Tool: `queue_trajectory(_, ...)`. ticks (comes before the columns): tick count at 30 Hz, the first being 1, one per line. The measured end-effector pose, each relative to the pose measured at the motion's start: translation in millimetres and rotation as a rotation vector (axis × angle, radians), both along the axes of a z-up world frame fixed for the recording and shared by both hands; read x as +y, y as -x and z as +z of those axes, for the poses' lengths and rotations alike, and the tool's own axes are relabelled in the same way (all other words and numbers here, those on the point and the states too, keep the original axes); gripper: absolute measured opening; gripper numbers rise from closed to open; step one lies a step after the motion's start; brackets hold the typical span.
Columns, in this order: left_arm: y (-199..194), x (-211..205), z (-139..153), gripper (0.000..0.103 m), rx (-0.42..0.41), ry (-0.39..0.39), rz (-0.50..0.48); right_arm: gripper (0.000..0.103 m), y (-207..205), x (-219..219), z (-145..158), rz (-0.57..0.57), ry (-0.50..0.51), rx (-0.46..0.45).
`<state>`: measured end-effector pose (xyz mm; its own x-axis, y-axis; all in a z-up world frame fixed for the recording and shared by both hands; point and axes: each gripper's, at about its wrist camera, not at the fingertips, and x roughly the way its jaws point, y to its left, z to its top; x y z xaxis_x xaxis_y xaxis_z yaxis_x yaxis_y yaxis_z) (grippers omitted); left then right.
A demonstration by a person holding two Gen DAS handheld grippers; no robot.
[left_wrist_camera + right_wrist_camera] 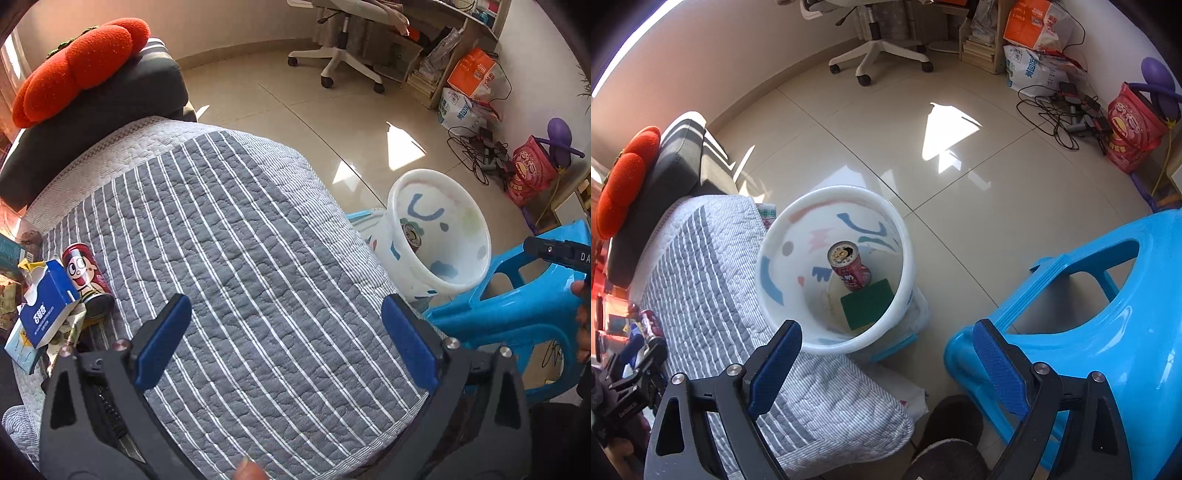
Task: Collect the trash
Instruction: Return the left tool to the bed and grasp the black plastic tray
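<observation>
A white patterned bin [768, 280] stands on the floor beside the sofa; inside lie a red can [849, 267] and a green sponge [868, 304]. My right gripper [886, 350] is open and empty, hovering above the bin's near rim. My left gripper [286, 325] is open and empty over the grey striped sofa cover [240, 240]. At its left lie a red cartoon can [86, 278], a blue and white box [46, 306] and crumpled wrappers [74, 328]. The bin [461, 206] also shows in the left wrist view at right.
A blue plastic stool [1089, 314] stands right of the bin. An orange flower cushion [77, 62] rests on the dark sofa arm. An office chair [879, 48], cables [1063, 110], bags and boxes line the far wall. A slippered foot [945, 443] is near the stool.
</observation>
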<state>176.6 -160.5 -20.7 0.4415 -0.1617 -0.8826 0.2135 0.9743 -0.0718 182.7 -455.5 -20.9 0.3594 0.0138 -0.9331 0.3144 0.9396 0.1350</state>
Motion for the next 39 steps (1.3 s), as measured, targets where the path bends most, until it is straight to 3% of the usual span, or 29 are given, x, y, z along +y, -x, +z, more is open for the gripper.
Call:
queue_trajectory(10, 38.9, 78.5, 2.6, 0.102, 0.004, -0.015, 0.110, 0.095, -14.7, 80.8, 1.9, 0.143, 0.028, 0.002)
queue_trajectory(19, 56.8, 173.3, 2.0, 0.102, 0.022, -0.031, 0.282, 0.095, -24.8, 150.3, -6.2, 0.268, 0.057, 0.023)
queue_trajectory(30, 61.8, 228.4, -44.6, 0.102, 0.220, 0.022, 0.416, 0.095, -37.5, 211.8, -16.9, 0.359, 0.068, 0.047)
queue_trajectory(35, 65.1, 246.4, -51.9, 0.101, 0.254, 0.076, 0.459, 0.095, -40.0, 227.1, -19.8, 0.380, 0.063, 0.054)
queue_trajectory(39, 64.9, 260.3, -60.2, 0.088, 0.263, 0.074, 0.497, 0.095, -40.2, 232.3, -22.6, 0.392, 0.076, 0.060)
